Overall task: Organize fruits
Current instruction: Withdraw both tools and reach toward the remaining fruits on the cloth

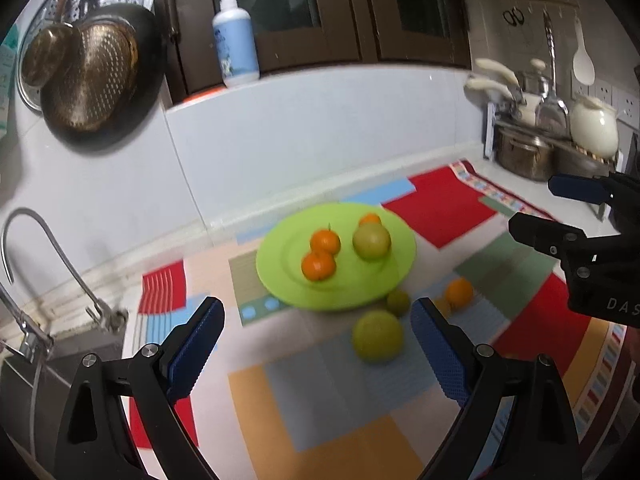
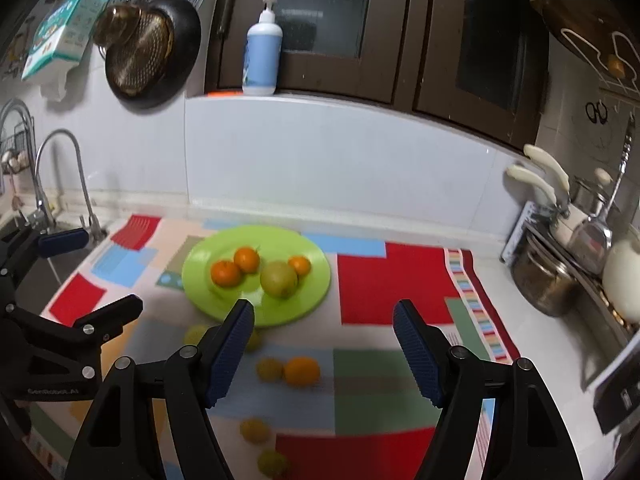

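Observation:
A green plate [image 1: 276, 276] [image 2: 316, 280] sits on a colourful patchwork mat and holds three oranges [image 1: 325, 241] [image 2: 226, 273] and a large green fruit [image 1: 371, 240] [image 2: 279, 278]. Loose on the mat in front of it lie a large green fruit [image 1: 377, 335], a small green one [image 1: 398, 302], an orange [image 1: 459, 293] [image 2: 302, 371] and several small yellow-green fruits [image 2: 254, 430]. My left gripper [image 1: 316, 354] is open and empty above the mat. My right gripper [image 2: 324, 356] is open and empty; it also shows at the right of the left wrist view [image 1: 560, 208].
A sink with a curved tap [image 1: 52, 248] [image 2: 60, 168] lies left. Steel pots [image 1: 524, 152] [image 2: 548, 284], a white jar [image 1: 594, 126] and knives stand right. Pans [image 1: 96, 80] hang on the wall. A soap bottle [image 2: 262, 52] stands on the sill.

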The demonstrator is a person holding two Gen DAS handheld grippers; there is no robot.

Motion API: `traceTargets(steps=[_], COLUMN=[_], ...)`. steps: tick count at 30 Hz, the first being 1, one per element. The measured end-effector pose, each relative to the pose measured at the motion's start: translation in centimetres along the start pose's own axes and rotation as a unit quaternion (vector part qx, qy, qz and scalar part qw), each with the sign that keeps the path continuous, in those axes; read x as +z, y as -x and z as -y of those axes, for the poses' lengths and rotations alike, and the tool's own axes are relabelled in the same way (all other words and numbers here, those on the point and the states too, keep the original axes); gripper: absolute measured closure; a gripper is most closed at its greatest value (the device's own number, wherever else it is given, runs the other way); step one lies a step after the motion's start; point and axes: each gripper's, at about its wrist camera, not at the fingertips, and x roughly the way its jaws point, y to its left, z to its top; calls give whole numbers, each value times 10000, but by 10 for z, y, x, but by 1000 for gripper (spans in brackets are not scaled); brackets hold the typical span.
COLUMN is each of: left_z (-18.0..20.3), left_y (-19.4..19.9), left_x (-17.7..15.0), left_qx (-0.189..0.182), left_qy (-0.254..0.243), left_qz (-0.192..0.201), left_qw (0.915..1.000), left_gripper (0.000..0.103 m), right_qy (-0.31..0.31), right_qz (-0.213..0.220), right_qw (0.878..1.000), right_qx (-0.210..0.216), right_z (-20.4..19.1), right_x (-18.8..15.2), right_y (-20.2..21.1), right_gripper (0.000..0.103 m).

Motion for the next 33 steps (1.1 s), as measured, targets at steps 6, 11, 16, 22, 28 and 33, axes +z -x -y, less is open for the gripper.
traceTargets(steps=[6, 11, 16, 22, 28, 33], left_z=[7, 11, 15, 18, 19, 22], left_y=[-2, -6, -14, -32, -51, -68], left_x=[-22, -37, -50, -55, -46, -37], left_qx=[-137, -256, -380, -564, -799, -974], left_qy=[-12, -110, -360, -585, -695, -650], left_qz=[-247, -353, -390, -447, -415, -421], left_qw=[9996, 9990, 9979, 9957, 9935, 9922], left_gripper=[8, 8, 8, 8, 10, 15], right_qy=[-83, -172, -187, -143, -183, -299], right_qz=[-412, -783, -1147, -1440, -1724, -1922], right_qw=[9990, 9961, 9916, 9869, 9811, 9759], right_qx=[134, 368, 570, 712, 859, 993], right_z=[-3, -8, -14, -21, -23, -22], right_x=[-26, -45, -62, -74, -79, -81], right_y=[-2, -10, -21, -37, -53, -64], right_gripper=[31, 31, 31, 34, 44, 50])
